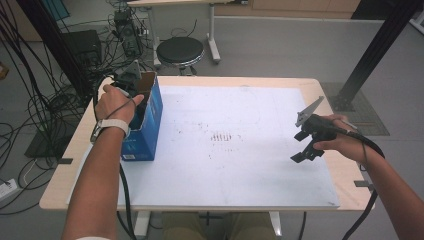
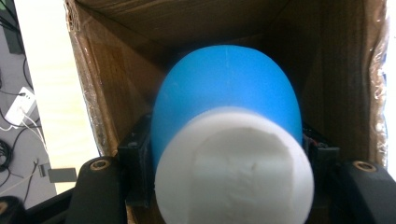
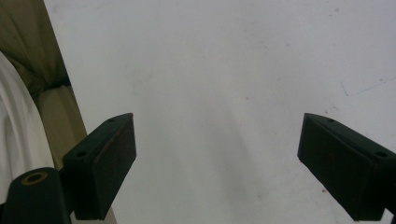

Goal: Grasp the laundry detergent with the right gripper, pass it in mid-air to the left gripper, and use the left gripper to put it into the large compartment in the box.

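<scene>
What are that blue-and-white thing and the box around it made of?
The blue-and-white object looks like foam or soft plastic: matte blue body, rough, crumbly-looking white end; hard to say which. The box is corrugated cardboard: raw brown inside with torn, taped edges, printed blue outside.

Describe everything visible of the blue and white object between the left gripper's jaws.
The blue and white object has a smooth, rounded blue body and a flat white end with a rough, foam-like face turned toward the camera. It sits between the left gripper's black jaws, which press its sides, and points into the open cardboard box. Its far end is hidden.
</scene>
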Motion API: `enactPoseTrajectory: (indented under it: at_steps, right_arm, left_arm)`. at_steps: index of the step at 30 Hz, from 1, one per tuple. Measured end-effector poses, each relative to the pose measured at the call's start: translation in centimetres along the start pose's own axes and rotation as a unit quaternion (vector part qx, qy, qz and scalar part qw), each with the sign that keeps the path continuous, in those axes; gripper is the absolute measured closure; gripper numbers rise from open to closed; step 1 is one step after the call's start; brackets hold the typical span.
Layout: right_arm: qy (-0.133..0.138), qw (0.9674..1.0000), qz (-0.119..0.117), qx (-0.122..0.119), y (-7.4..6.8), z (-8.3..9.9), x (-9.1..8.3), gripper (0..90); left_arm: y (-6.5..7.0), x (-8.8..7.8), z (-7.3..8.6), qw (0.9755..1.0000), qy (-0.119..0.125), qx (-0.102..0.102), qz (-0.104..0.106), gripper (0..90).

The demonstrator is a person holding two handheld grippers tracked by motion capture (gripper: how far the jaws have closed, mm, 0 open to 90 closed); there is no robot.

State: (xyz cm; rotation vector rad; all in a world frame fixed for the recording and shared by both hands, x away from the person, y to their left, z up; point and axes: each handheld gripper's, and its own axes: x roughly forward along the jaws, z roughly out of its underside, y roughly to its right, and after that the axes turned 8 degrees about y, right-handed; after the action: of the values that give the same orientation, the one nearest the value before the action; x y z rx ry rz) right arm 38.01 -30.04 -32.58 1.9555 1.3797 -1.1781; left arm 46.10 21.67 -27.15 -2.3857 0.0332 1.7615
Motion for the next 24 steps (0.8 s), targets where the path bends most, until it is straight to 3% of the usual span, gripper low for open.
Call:
enactPoseTrajectory:
  at_steps: [24]
  right_arm:
    - [-0.001, 1.0000, -0.003, 0.000, -0.10, 0.05, 0.08, 11.6]
  left_arm:
    - [-0.12, 0.00, 0.06, 1.0000, 0.003, 0.002, 0.002, 37.0]
